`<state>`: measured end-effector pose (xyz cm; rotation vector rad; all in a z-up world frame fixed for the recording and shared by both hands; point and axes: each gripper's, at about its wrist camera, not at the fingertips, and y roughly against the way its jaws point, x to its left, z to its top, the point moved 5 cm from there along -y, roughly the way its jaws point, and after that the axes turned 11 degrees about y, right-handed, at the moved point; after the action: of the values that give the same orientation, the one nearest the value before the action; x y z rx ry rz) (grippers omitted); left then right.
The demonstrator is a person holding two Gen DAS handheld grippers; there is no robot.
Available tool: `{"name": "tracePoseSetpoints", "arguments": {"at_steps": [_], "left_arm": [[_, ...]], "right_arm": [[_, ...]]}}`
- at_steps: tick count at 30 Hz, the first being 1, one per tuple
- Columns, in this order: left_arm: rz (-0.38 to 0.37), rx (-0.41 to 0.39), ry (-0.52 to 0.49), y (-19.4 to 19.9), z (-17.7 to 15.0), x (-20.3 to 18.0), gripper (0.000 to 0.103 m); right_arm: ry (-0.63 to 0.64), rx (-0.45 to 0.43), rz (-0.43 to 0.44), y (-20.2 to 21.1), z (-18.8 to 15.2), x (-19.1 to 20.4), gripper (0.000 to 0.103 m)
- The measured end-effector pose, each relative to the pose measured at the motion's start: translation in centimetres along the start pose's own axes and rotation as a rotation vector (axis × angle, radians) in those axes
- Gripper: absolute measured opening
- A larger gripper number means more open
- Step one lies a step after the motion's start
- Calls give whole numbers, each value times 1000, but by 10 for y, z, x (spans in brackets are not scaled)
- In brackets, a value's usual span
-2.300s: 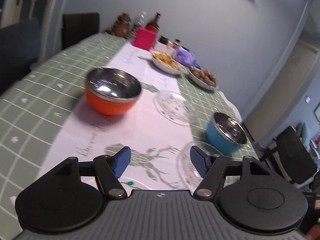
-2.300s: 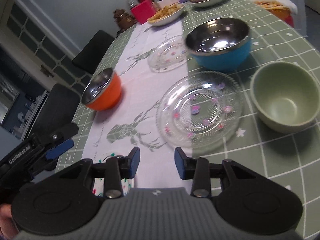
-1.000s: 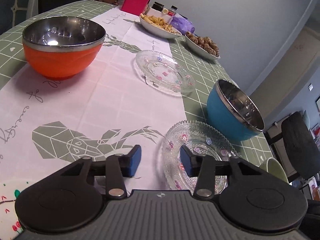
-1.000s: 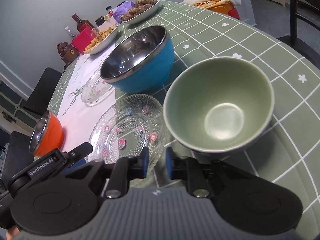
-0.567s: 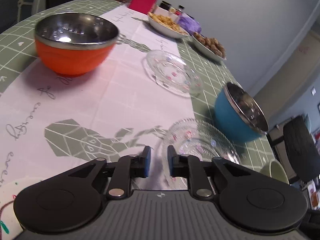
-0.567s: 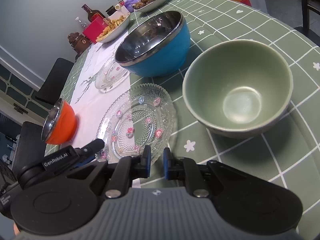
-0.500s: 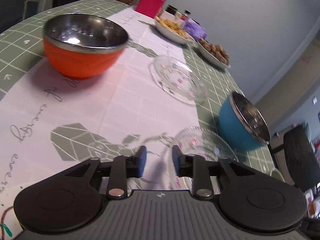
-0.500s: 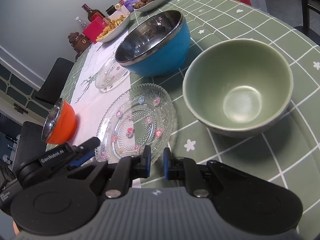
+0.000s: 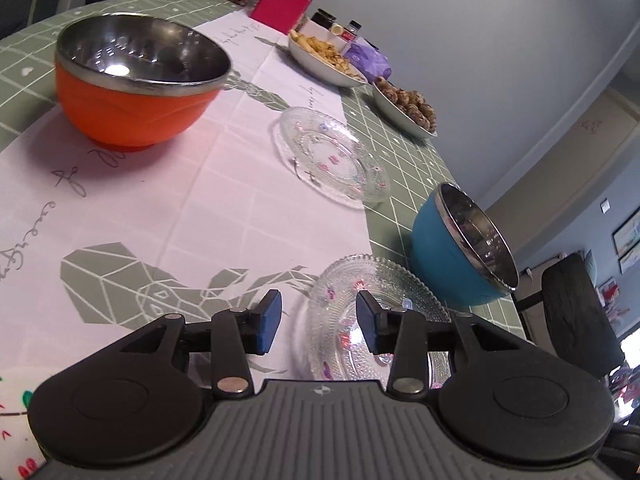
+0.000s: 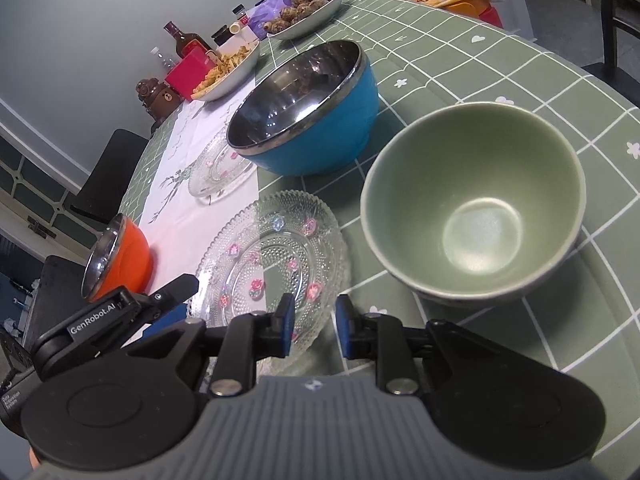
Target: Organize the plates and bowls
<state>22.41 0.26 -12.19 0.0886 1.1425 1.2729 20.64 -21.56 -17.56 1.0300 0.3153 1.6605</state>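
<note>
A clear glass plate with pink flowers (image 9: 384, 280) (image 10: 272, 252) lies near the table's front. My left gripper (image 9: 318, 322) hovers over its left rim with jaws opening, pads clear of the glass. One of its fingers (image 10: 176, 286) shows in the right wrist view beside the plate. My right gripper (image 10: 315, 326) is at the plate's near rim, jaws opening; the rim sits in the narrow gap, not pressed. Close to the plate's right stands a green bowl (image 10: 476, 204). A blue steel-lined bowl (image 9: 460, 252) (image 10: 308, 120), an orange one (image 9: 136, 80) (image 10: 120, 256) and a second glass plate (image 9: 332, 156) (image 10: 220, 168) lie further off.
At the far end stand two dishes of food (image 9: 328, 58) (image 10: 304, 12), bottles (image 10: 188, 42) and a pink box (image 9: 282, 8). A painted plate (image 9: 12, 420) shows at the near left. A black chair (image 9: 576, 312) stands past the table's right edge.
Both grippers' jaws have widened from a narrow gap. The left wrist view has swung slightly, bringing the orange bowl closer. Bowls and plates have stayed where they were.
</note>
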Motion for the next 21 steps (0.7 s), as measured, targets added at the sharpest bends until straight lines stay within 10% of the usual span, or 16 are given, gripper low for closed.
{"name": "tracePoseSetpoints", "arguments": {"at_steps": [21], "left_arm": [[111,-66,-170,-5,-14,-16,22]], "right_arm": [[30,-26,-20,-4,2,3,22]]}}
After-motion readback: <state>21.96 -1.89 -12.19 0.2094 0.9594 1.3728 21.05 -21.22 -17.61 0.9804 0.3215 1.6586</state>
